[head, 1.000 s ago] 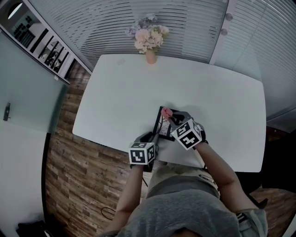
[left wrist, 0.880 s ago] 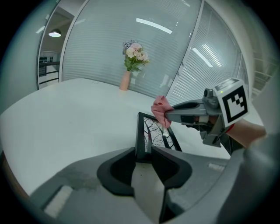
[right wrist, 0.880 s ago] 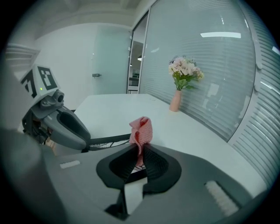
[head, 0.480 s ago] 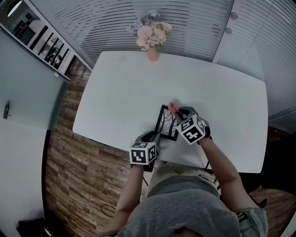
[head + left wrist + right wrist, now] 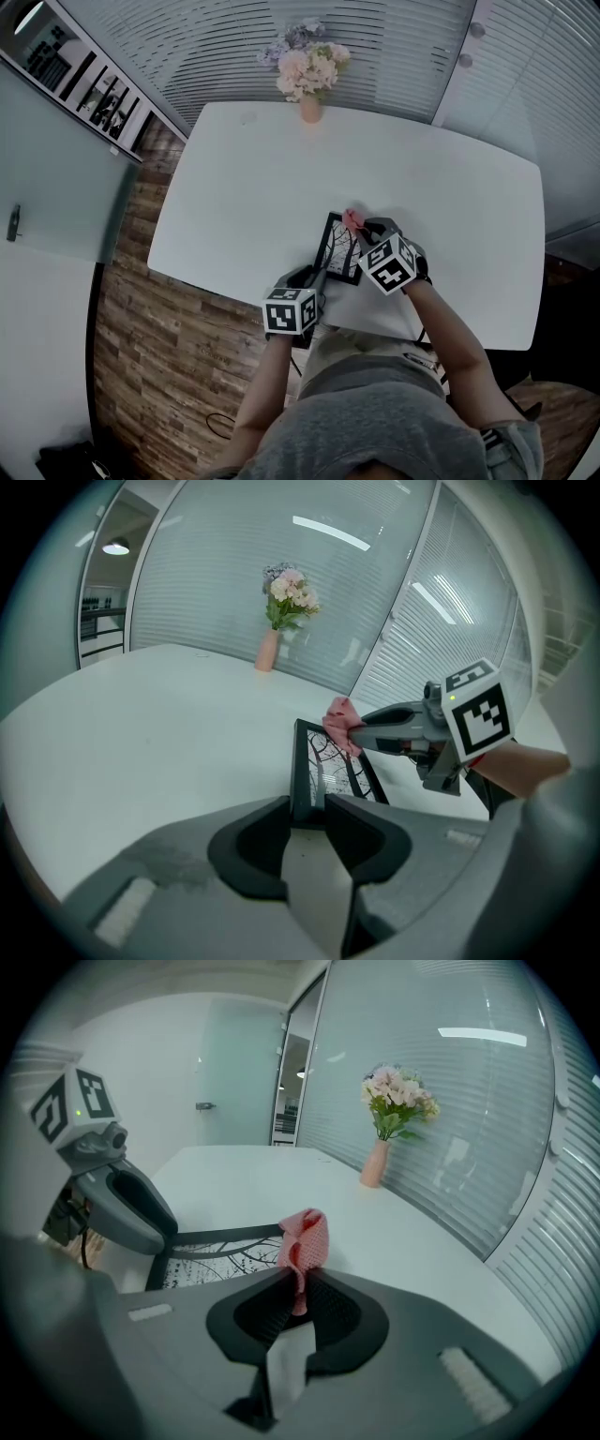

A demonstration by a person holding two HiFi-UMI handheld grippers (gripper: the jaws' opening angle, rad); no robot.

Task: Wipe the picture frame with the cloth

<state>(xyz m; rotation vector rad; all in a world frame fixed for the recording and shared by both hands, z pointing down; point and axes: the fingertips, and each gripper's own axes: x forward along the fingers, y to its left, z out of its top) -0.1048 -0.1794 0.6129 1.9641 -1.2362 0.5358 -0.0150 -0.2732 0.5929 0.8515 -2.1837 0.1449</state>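
Gripping picture frame [image 5: 334,761] in left claw [image 5: 307,808], right claw [image 5: 298,1286] clamping pink cloth [image 5: 306,1236], flower vase [image 5: 307,109] beyond

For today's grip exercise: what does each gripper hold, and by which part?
Left gripper clamps the picture frame by its near edge; right gripper pinches the pink cloth by its lower end.

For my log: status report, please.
Left hand-held gripper shut on picture frame. Right hand-held gripper shut on cloth, at frame's far corner. Nothing in the way.

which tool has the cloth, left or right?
The right tool: its jaws are shut on the pink cloth. The left tool instead clamps the near edge of the picture frame.
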